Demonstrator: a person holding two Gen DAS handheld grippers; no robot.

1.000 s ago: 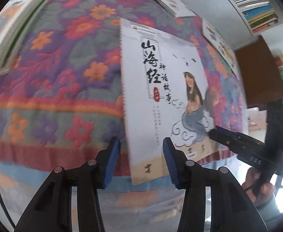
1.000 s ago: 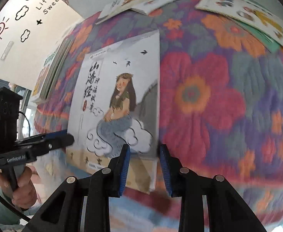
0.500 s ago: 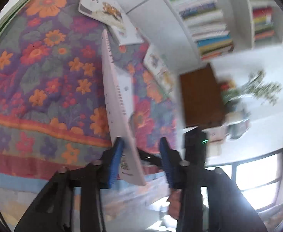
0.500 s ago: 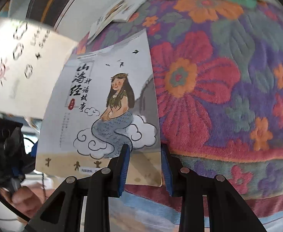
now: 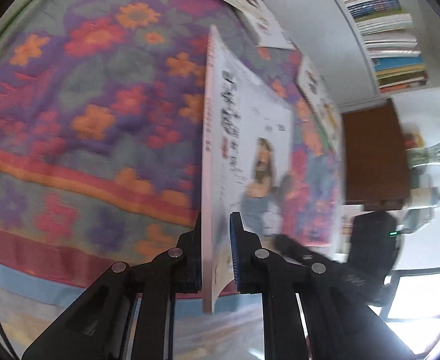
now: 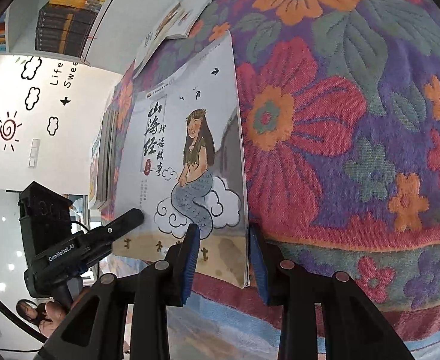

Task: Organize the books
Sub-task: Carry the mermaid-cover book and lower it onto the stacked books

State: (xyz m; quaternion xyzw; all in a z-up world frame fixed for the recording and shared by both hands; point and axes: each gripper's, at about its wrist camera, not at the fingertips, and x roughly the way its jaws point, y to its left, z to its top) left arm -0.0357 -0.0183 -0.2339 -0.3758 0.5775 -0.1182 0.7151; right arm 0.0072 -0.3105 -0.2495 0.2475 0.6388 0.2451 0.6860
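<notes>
A thin white book with a mermaid drawing on its cover is lifted off the flowered blanket, tilted on edge. My left gripper is shut on the mermaid book at its bottom corner near the spine. My right gripper has its jaws around the book's other bottom corner with a gap on both sides, so it is open. The left gripper also shows in the right wrist view, pressed on the cover.
Other picture books lie on the blanket's far side. A stack of books lies at the left. Bookshelves stand behind, with a brown cabinet to the right. The blanket's striped front edge is near.
The left gripper has closed on the book's corner and raised it on edge. The right gripper's jaws have spread apart around the other corner.
</notes>
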